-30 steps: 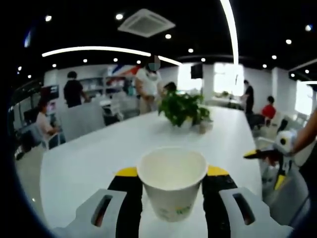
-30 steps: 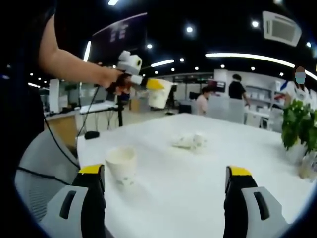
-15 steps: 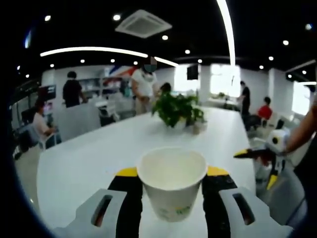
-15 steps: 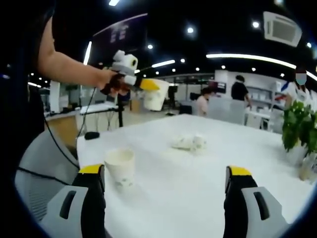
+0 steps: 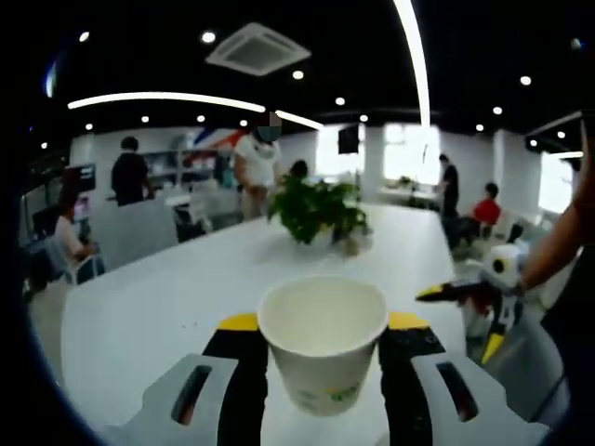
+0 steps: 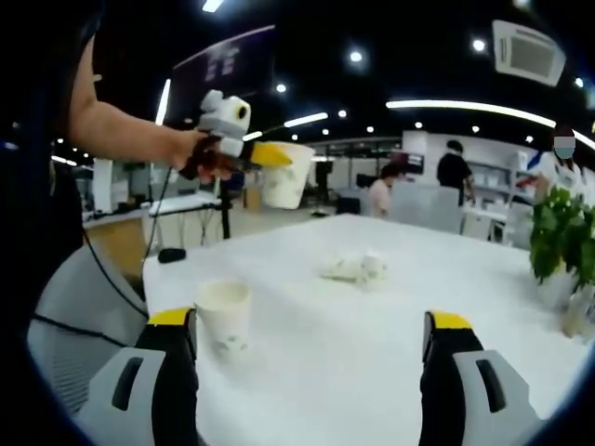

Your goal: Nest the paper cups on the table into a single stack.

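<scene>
The table (image 6: pixel 372 334) was long, white and bare over most of its top, set in a big open office with a dark ceiling, round spot lamps, long strip lights and a ceiling vent (image 5: pixel 257 48). Several people stood or sat at the far end of the room, one in a red top (image 5: pixel 485 211). A plant (image 5: pixel 314 210) stood in the middle of the table in the left gripper view, and sat at the right edge of the right gripper view.

There were two cups. One cup (image 5: pixel 323 342) was upright, mouth open and empty, clamped between the jaws of the left gripper (image 5: pixel 323 367); in the right gripper view it hung in the air above the near corner of the table, held out by the person's hand (image 6: pixel 200 153). The second cup (image 6: pixel 223 318) stood upright on the table near that corner, just beside the left jaw of the right gripper (image 6: pixel 311 372) (touching or not, I could not tell). The right gripper's jaws were spread wide with nothing between them; it also showed at the right of the left gripper view, off the table's edge.

One crumpled white lump (image 6: pixel 352 268) lay farther along the table, well apart from the standing cup.
</scene>
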Demonstrator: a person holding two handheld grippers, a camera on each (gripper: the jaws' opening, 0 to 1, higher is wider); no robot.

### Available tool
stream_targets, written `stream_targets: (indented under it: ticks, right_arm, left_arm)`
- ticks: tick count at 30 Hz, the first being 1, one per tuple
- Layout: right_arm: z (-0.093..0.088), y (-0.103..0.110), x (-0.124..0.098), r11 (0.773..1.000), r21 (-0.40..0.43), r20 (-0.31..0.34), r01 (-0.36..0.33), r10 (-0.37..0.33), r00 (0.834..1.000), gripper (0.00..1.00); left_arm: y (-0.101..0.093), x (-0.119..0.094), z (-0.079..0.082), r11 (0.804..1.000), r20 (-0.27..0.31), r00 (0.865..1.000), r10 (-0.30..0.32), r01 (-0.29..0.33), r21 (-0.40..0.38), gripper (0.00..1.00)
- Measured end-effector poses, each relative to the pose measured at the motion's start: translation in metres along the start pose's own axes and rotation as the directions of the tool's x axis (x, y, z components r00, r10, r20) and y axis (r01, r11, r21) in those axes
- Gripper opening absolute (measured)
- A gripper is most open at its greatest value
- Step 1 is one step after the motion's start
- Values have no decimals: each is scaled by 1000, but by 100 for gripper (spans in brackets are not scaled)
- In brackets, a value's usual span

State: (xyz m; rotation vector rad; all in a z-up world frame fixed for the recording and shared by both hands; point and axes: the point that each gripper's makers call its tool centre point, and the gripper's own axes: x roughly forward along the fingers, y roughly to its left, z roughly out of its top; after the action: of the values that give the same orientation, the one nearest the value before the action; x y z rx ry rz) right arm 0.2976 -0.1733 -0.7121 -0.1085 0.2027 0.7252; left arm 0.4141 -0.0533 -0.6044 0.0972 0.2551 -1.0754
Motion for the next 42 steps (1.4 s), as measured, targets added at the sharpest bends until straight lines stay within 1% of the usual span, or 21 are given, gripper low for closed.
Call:
stream_targets:
  ticks: [6,15,18,20,25,29,33,36,42]
  right_arm:
    - [-2,1,0,1000,2,-4,-2,2,1000,100]
    - [-2,-1,1,1000,9,-1,1,-1,1000,100]
    - [-2,-1,1,1000,9,0,1,-1,1000,100]
    - [-2,-2,1,1000,9,1,5,-5,1000,100]
    - [-2,-3,1,1000,18,4,13,-13,1000,100]
    - [-3,-1,1,1000,19,3,12,-12,1000,100]
    - [-4,-3,0,1000,24,4,16,-16,1000,100]
    - [-4,-2,0,1000,23,4,14,-14,1000,100]
    - [-4,-2,1,1000,27,6,16,-17,1000,100]
  left_arm:
    - [-12,1,0,1000,5,1000,-15,15,2,44]
    - [-27,-3,0,1000,13,1000,-20,20,6,44]
    - [-28,-4,1,1000,21,1000,-15,15,4,44]
    - [-28,-5,2,1000,25,1000,-1,1,6,44]
    - [-32,-9,6,1000,50,999,13,-13,-10,44]
    - [-35,-12,5,1000,52,998,27,-27,2,44]
    - [-37,-16,5,999,62,997,43,-42,-4,44]
    - [-40,-18,3,999,65,997,46,-45,-17,44]
    - [-47,-22,8,999,74,996,46,-45,-2,44]
